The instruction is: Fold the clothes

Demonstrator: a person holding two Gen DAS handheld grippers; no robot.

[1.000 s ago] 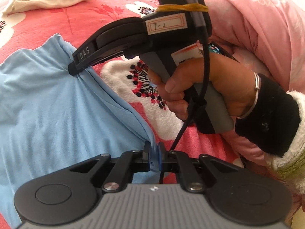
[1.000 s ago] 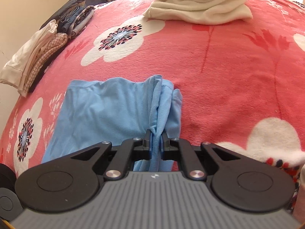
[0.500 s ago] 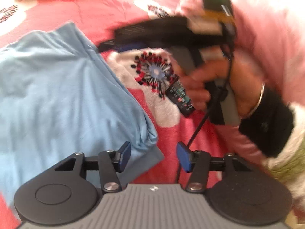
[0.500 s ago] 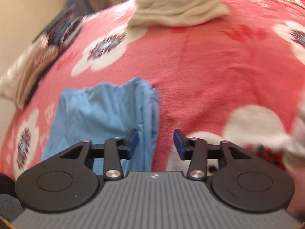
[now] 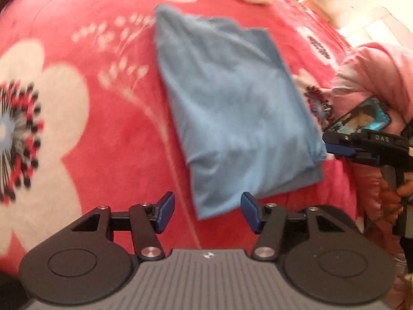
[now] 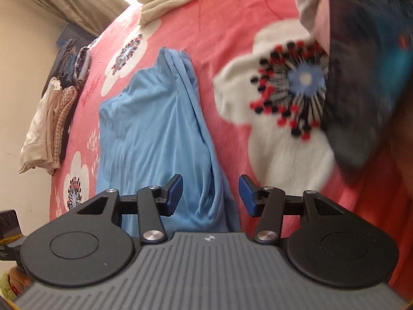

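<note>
Blue garment (image 5: 232, 108) lies flat on the red flowered bed cover (image 5: 85, 38), folded into a narrow rectangle with stacked layers along one long edge. Left gripper (image 5: 206, 210): fingers spread, nothing held, near corner of the garment between them. Right gripper (image 6: 210, 193): fingers spread, empty, the layered edge between them. Step judged to be between folds, garment released. Next fold probably calls for both near corners to be pinched through all layers and carried over evenly. Folded pile (image 6: 59, 111) sits at the bed edge.
</note>
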